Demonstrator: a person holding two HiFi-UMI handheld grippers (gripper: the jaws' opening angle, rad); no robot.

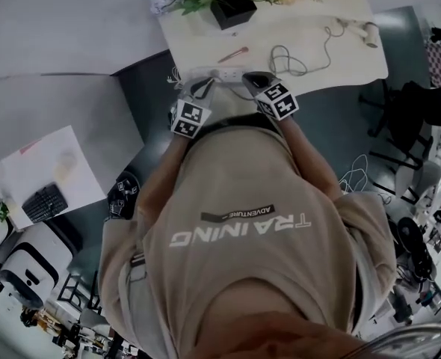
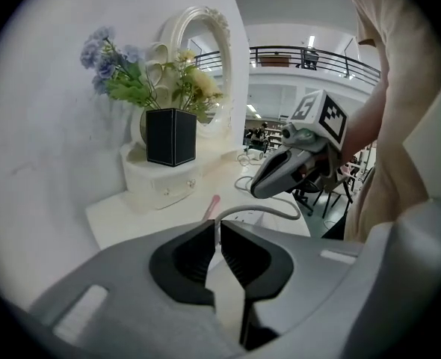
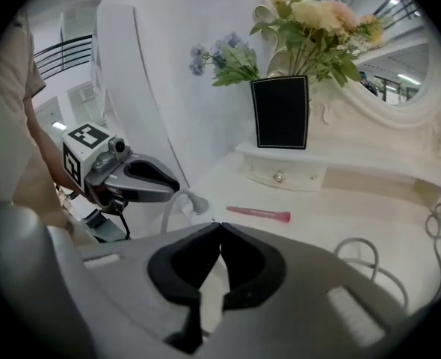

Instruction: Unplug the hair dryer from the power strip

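Observation:
The white power strip lies at the near edge of the white table. The hair dryer rests at the table's far right, and its grey cord loops back toward the strip. My left gripper and right gripper hover over the strip's two ends, tips toward each other. In the left gripper view the left gripper is shut with a grey cable just beyond its tip. The right gripper is also shut. The plug itself is hidden.
A black vase of flowers stands on a small white drawer box by an oval mirror. A pink tool lies behind the strip. Beyond the table's near edge are the dark floor and my body.

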